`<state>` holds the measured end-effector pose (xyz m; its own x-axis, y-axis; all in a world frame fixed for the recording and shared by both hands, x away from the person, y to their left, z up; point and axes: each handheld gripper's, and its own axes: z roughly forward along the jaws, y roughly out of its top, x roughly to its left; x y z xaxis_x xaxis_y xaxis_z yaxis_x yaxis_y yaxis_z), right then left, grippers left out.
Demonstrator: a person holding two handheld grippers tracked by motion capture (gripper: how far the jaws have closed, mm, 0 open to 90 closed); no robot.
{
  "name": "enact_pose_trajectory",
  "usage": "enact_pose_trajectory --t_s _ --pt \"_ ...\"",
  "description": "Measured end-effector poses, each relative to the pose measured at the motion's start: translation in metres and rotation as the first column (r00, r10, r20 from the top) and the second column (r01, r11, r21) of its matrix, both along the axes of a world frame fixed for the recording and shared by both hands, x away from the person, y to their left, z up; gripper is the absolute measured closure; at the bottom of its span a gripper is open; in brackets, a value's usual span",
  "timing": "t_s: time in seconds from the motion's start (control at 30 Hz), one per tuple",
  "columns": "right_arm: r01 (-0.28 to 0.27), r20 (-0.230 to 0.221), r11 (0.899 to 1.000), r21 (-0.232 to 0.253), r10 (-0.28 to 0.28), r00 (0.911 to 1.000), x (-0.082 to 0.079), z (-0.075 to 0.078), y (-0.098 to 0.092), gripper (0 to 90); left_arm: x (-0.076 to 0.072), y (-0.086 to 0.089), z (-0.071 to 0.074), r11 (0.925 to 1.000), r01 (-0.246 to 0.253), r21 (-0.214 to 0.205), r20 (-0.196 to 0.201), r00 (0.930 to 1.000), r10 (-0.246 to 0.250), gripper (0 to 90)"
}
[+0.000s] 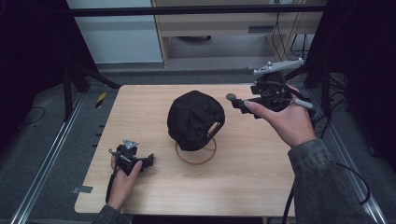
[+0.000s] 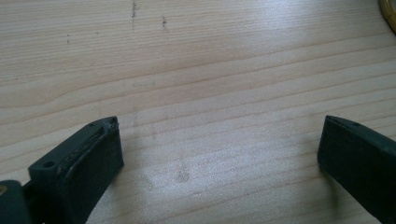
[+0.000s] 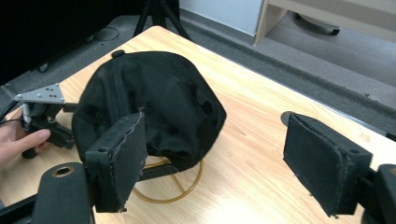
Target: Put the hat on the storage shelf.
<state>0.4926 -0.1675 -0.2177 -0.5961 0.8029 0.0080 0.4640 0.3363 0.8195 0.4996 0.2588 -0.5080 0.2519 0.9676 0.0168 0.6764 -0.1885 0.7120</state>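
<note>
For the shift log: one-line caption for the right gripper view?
Right gripper, fingers open, facing black cap on its wire stand.

A black cap [image 1: 195, 120] sits perched on a thin wire stand whose round gold ring [image 1: 196, 153] lies flat on the table, near the middle. The crown is domed and crumpled, with a button on top. Its back strap opening faces about 4 o'clock in the high view. The ring shows below the cap at 6 o'clock.
</note>
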Motion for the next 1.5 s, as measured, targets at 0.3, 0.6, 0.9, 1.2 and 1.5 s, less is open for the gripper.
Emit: enact_pose_trajectory --t_s 0.3,0.6,0.9,1.2,1.5 --pt "0.046 0.024 0.999 0.017 -0.046 0.9987 -0.011 -0.017 -0.023 17.1 0.0 0.0 0.0 1.0 0.0 -0.001 0.002 1.0 0.0 0.0" --pt "0.08 0.042 0.997 0.021 -0.081 0.9959 -0.025 -0.031 -0.043 11.1 -0.001 -0.001 0.0 1.0 -0.002 -0.001 0.003 1.0 0.002 0.0" --pt "0.091 0.036 0.996 0.011 -0.091 0.9952 -0.034 -0.047 -0.057 9.4 -0.001 -0.001 0.0 1.0 -0.002 -0.001 0.003 1.0 0.002 0.0" --pt "0.118 0.015 0.993 0.006 -0.118 0.9929 -0.041 -0.07 -0.067 11.8 -0.001 -0.001 0.0 1.0 0.002 0.004 0.002 1.0 -0.002 0.0" --pt "0.133 -0.004 0.991 -0.004 -0.133 0.9911 -0.045 -0.09 -0.07 13.9 -0.001 -0.001 0.0 1.0 0.003 0.004 0.001 1.0 -0.003 0.0"
